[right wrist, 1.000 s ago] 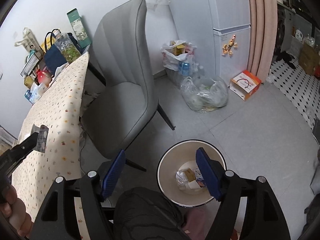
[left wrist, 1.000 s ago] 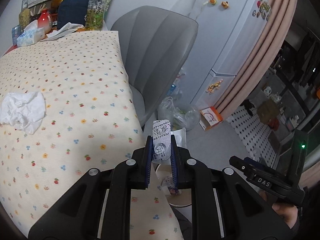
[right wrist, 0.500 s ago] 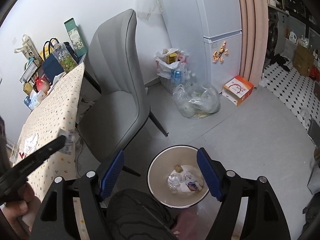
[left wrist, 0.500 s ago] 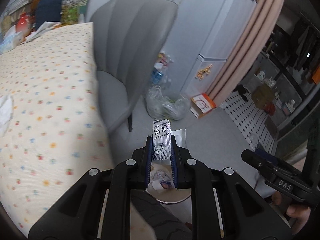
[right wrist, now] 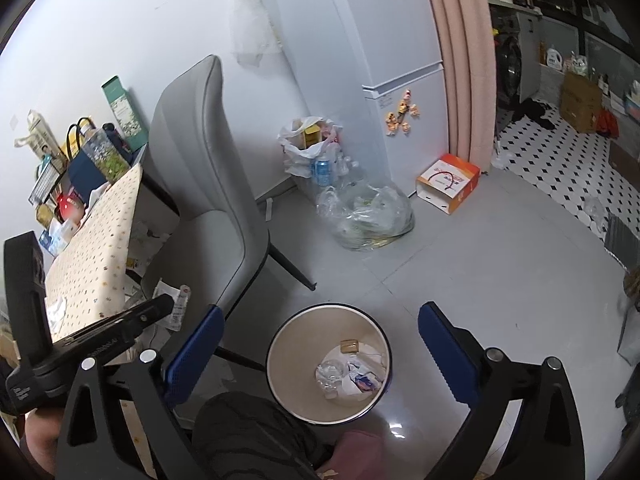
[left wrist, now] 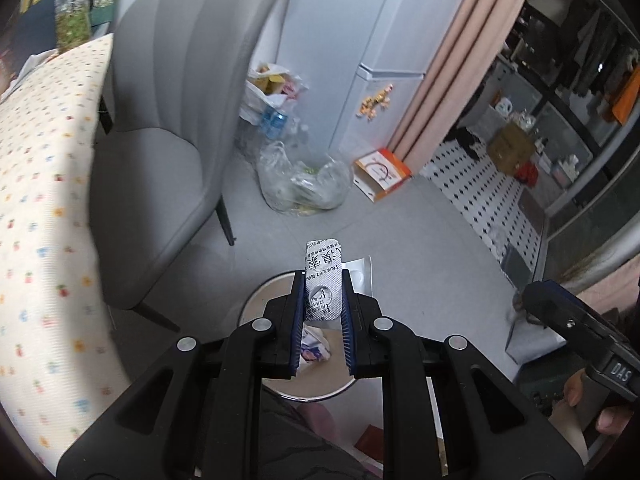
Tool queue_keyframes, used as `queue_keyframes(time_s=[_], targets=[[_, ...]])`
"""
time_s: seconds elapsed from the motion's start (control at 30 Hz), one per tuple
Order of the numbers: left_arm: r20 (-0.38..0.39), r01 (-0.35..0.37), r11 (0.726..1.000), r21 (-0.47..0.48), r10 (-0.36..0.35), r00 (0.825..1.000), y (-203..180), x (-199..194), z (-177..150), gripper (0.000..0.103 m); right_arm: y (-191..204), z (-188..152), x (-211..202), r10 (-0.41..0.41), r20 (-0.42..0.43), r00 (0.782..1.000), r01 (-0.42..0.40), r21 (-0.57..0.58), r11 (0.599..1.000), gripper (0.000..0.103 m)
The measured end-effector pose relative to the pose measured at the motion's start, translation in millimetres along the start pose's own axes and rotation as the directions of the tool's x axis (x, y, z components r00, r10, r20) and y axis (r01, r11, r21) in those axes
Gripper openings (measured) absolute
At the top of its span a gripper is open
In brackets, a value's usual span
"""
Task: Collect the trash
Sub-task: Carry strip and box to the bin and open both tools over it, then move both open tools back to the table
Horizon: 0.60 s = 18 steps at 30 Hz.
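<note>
The left hand-held gripper (left wrist: 323,300) pinches a silver blister pack (left wrist: 322,280) upright between its nearly closed pads, above the near rim of the round trash bin (right wrist: 280,344) on the floor; the right hand-held gripper (right wrist: 320,344) hangs wide open and empty over that bin. Best carry the pack over the bin's middle before letting go, so it clears the rim. The foil's printing is too small to read; "DAS" shows on the right tool's body.

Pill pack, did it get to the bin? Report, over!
Left gripper shut on pill blister pack, above trash bin. Right gripper open, empty. Nothing blocking the drop.
</note>
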<state>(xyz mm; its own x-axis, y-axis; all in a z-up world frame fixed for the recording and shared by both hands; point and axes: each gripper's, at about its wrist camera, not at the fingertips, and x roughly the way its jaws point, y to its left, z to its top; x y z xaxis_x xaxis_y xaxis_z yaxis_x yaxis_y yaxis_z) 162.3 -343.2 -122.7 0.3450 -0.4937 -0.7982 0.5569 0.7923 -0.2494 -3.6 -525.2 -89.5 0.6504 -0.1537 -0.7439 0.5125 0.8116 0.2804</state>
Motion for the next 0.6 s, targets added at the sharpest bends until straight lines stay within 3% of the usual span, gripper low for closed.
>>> queue_keyframes(time_s=[0.27,0.4,0.6], targets=[[-0.062,0.021,0.998,0.058,-0.018,0.998,-36,32,1,0.018,-35,0,-3,-0.021,0.011,1.0,0.02,0.062,0.998,0.095],[-0.095,0.08,0.996,0.046,-0.075,0.993,-44,43,1,0.067,-43,-1,-2,-0.022,0.008,1.0,0.021,0.082,0.996,0.095],[-0.062,0.046,0.999,0.019,-0.045,0.997,-35,36,1,0.085,-42,-3,0,-0.016,0.008,1.0,0.015,0.085,0.996,0.095]])
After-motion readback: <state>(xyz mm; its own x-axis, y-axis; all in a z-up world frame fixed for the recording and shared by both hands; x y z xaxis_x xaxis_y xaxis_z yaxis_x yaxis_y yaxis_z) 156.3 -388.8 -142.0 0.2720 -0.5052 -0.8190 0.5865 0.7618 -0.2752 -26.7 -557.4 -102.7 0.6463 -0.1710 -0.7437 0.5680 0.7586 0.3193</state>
